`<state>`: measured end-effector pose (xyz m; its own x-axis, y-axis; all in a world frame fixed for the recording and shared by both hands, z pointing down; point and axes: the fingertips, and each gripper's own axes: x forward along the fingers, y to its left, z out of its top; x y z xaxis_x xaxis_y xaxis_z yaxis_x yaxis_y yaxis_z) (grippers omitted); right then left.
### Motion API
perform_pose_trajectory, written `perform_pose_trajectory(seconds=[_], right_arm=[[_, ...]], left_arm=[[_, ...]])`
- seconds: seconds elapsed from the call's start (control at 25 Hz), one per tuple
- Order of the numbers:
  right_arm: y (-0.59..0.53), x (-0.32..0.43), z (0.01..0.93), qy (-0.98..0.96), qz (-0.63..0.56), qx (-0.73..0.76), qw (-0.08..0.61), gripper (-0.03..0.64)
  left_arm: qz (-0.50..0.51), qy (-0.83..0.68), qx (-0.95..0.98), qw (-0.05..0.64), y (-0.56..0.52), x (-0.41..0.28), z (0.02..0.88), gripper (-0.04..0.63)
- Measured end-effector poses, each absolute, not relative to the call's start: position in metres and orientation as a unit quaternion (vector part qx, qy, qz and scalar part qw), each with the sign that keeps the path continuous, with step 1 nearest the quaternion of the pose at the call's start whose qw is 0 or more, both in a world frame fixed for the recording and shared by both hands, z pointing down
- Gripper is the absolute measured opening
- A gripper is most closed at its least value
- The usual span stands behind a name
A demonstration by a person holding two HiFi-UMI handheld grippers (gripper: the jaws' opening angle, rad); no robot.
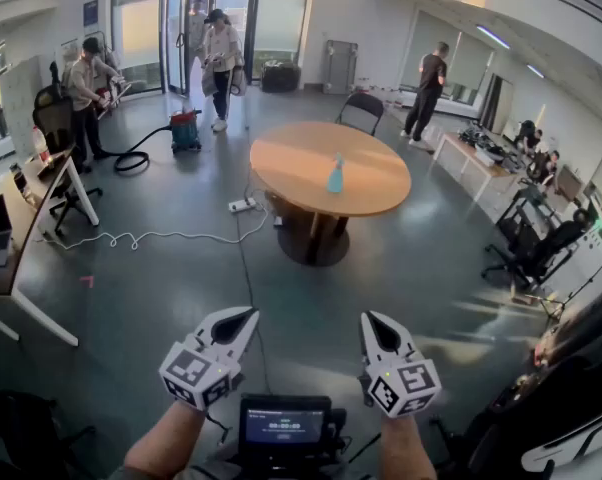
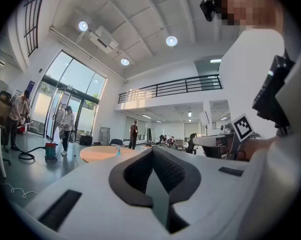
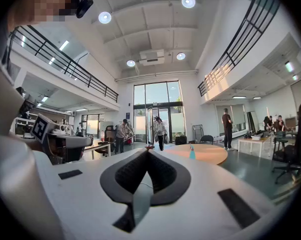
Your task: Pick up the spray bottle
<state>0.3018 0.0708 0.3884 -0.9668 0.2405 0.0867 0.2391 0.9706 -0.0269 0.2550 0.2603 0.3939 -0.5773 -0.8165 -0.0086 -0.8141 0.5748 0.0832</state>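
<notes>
The left claw is shut tight with nothing in it. Far ahead of both claws, the blue spray bottle stands upright on the round desk. The right claw is shut tight too and holds nothing.

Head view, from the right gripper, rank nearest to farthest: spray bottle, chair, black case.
From the right gripper:
1. spray bottle, standing on the round table ahead, slightly left.
2. chair, just beyond the table's far edge.
3. black case, farthest back, further left.
</notes>
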Motion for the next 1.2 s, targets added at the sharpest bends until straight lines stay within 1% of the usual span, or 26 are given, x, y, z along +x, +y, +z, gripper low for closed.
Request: perform_pose_trajectory(seconds=[0.4,0.72,1.2], right_arm=[[0.069,0.296,0.39,-0.99,0.001,-0.131,0.043,0.0],[0.066,0.294,0.386,-0.994,-0.004,-0.106,0.04,0.003],[0.089,0.293,0.384,-0.995,-0.017,-0.085,0.042,0.005]], left_arm=[[-0.047,-0.887,0.46,0.008,0.254,0.25,0.395,0.004],[-0.048,-0.887,0.458,0.007,0.253,0.246,0.385,0.003],[-0.053,-0.877,0.477,0.004,0.274,0.242,0.393,0.003]])
